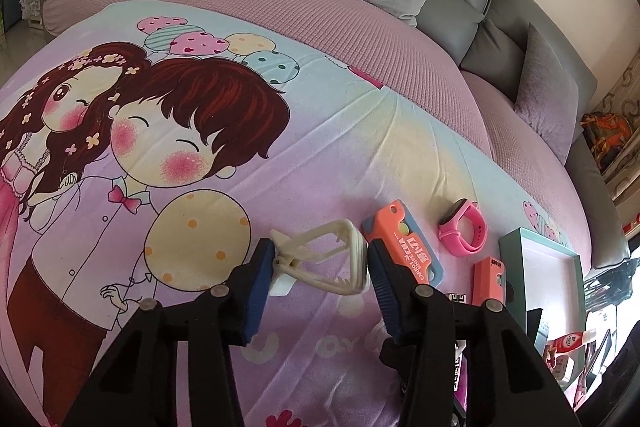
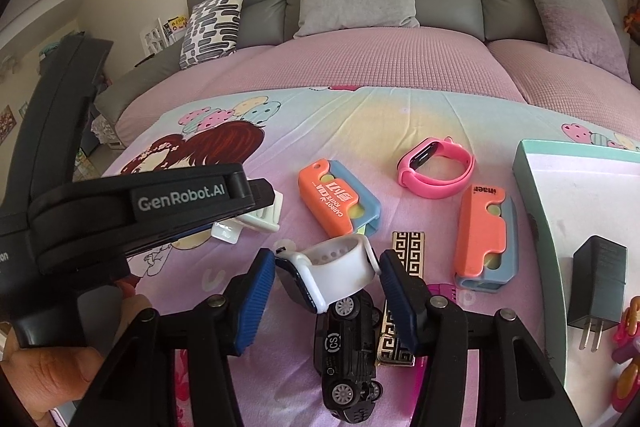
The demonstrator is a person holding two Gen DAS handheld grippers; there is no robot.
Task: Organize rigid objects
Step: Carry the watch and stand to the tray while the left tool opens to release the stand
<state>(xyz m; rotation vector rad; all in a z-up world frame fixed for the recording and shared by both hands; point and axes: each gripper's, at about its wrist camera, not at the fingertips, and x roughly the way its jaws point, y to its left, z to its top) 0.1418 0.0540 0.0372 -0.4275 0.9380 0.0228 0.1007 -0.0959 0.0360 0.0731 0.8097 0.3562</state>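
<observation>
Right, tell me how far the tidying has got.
Done: a black charger sits in the box. In hand: left tool grips a white clip, right tool a white watch. Left on the sheet: pink watch, two orange cutters, toy car, patterned card.

Left gripper point(image 1: 320, 259) closed on a cream plastic clip point(image 1: 324, 259) over the cartoon-print sheet point(image 1: 180, 187), blue pads point(image 1: 260, 287) touching both its sides; just right, an orange utility knife point(image 1: 404, 243), pink watch point(image 1: 462, 227), and teal-rimmed box point(image 1: 516, 247)
</observation>
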